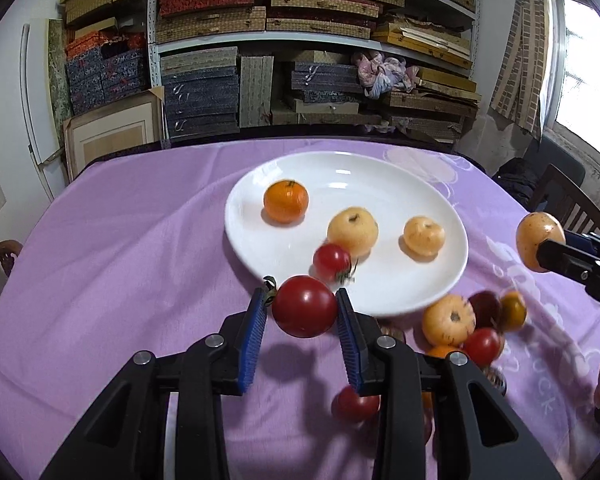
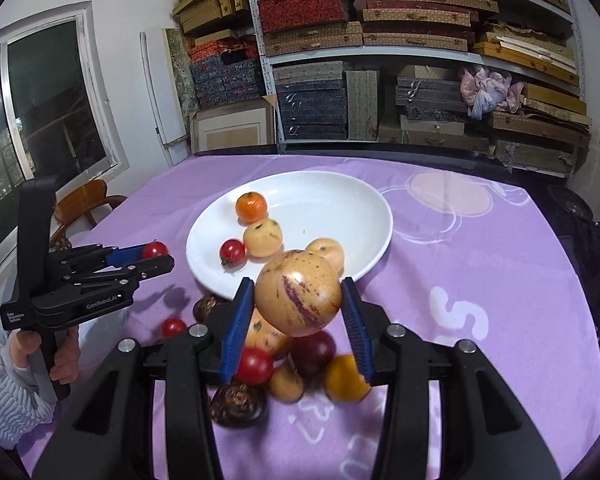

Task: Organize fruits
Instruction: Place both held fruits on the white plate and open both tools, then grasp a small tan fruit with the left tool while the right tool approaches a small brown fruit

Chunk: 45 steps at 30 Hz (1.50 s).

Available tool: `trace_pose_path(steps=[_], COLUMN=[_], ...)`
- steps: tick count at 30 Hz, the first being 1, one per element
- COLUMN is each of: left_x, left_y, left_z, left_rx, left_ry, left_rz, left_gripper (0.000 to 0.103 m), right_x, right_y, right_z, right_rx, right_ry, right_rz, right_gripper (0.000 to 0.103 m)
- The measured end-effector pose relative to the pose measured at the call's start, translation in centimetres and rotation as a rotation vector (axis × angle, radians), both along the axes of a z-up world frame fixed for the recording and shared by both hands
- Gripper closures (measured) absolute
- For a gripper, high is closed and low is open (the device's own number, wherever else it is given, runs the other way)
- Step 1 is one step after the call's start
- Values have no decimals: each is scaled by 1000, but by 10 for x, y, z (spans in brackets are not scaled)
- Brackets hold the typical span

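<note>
My left gripper point(image 1: 304, 306) is shut on a red tomato point(image 1: 305, 306) and holds it just above the near rim of the white plate point(image 1: 380, 176). The plate holds an orange point(image 1: 286, 201), two pale yellow fruits point(image 1: 353, 231) and a small red tomato point(image 1: 331, 262). My right gripper point(image 2: 298, 300) is shut on a yellow melon with purple stripes point(image 2: 299, 299), held above the plate's point(image 2: 332, 196) near edge; it also shows in the left wrist view point(image 1: 540, 241). A pile of loose fruits point(image 2: 300, 360) lies on the cloth under the right gripper.
The round table has a purple cloth point(image 1: 120, 260). Shelves of stacked boxes point(image 1: 300, 40) stand behind the table. Wooden chairs stand at the left point(image 2: 84, 204) and right point(image 1: 568, 204). One more red tomato point(image 1: 358, 402) lies on the cloth near my left gripper.
</note>
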<state>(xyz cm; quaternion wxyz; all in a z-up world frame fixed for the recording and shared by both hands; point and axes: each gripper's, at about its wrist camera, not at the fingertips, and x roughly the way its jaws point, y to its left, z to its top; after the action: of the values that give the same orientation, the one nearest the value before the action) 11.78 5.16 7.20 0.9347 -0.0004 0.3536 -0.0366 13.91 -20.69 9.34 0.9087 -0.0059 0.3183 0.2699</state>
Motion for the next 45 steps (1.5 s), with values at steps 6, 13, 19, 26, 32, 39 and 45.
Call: trace_pose_path(steps=[6, 13, 19, 26, 32, 39, 45], left_x=[63, 90, 77, 26, -72, -182, -220], left_y=[-10, 6, 9, 26, 33, 32, 14], left_z=[-2, -29, -17, 5, 1, -27, -42], left_rx=[24, -16, -31, -46, 62, 63, 81], left_ry=[80, 158, 130, 97, 98, 118, 104], left_rz=[38, 98, 69, 78, 24, 4, -5], left_gripper=[68, 66, 45, 36, 35, 28, 28], right_x=[71, 133, 115, 37, -26, -41, -47], right_y=[37, 62, 44, -16, -65, -82, -78], right_z=[-7, -41, -27, -14, -40, -49, -43], right_rx=[-50, -66, -8, 79, 165, 237, 204], right_ry=[49, 180, 136, 82, 69, 97, 53], right_rz=[-33, -49, -68, -85, -121, -136, -128], right_gripper=[60, 59, 33, 10, 5, 4, 4])
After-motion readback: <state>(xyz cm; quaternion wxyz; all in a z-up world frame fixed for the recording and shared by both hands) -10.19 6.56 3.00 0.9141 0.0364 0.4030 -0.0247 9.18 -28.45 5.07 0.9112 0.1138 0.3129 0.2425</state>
